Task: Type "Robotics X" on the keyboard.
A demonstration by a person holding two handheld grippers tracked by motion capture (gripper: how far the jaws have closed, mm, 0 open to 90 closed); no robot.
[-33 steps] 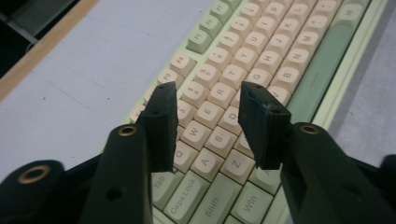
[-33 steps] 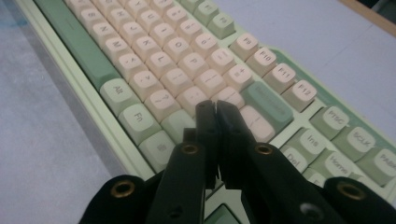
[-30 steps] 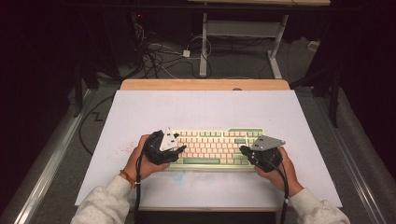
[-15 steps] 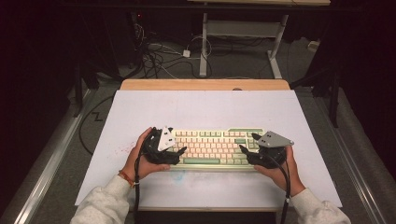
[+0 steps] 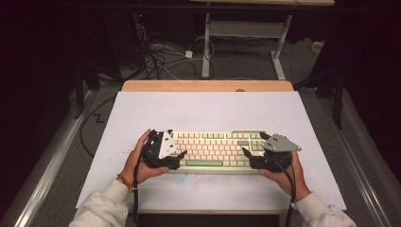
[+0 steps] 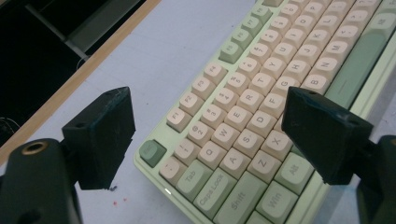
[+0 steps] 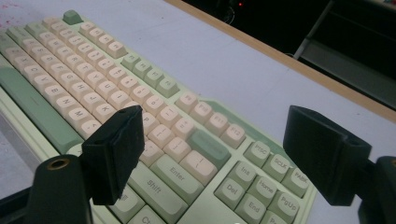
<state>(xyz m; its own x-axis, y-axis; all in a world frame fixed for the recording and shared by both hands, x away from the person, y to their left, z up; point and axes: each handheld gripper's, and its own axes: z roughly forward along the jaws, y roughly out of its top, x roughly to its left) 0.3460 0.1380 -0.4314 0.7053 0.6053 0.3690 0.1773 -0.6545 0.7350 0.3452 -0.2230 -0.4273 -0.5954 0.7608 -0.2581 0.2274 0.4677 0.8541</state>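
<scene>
Keyboard (image 5: 215,150), pale green with cream keys, lies flat on white table sheet (image 5: 208,111), near the person's edge. Left gripper (image 5: 171,152) at its left end, right gripper (image 5: 252,152) at its right end; both jaws just opened wide, straddling the ends, pads not pressing

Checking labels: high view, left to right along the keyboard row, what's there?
Left hand → left tongs, open → keyboard → right tongs, open → right hand.

Pale green keyboard (image 5: 215,150) with cream and green keys on white mat (image 5: 208,109)
</scene>
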